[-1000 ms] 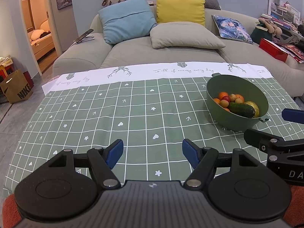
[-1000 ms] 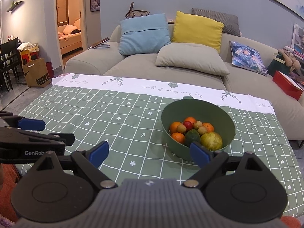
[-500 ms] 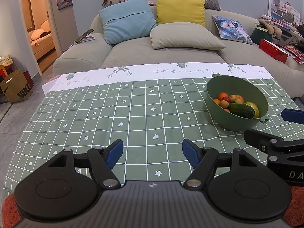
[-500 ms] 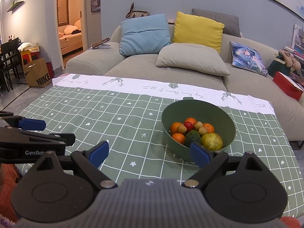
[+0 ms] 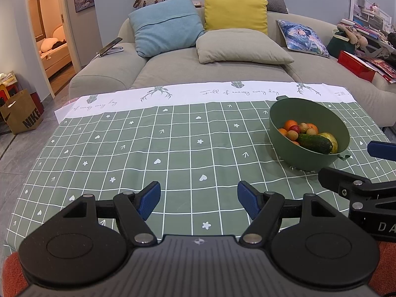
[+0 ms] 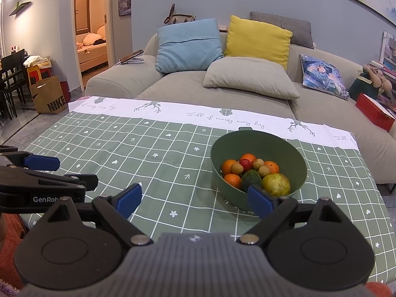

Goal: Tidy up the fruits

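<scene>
Looking across the last second, nothing has shifted: both the left gripper point(image 5: 198, 200) and right gripper point(image 6: 194, 201) hover wide and empty, so the fruits point(image 6: 255, 173) sit piled in the green bowl point(image 6: 257, 143) near the table's far right corner. The cucumber point(image 5: 314, 143) lies roughly parallel to the far edge.

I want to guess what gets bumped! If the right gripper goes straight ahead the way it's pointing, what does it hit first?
Probably the green bowl of fruit: the right gripper points just left of it, its right finger already overlapping the near rim. Depth is unclear.
</scene>
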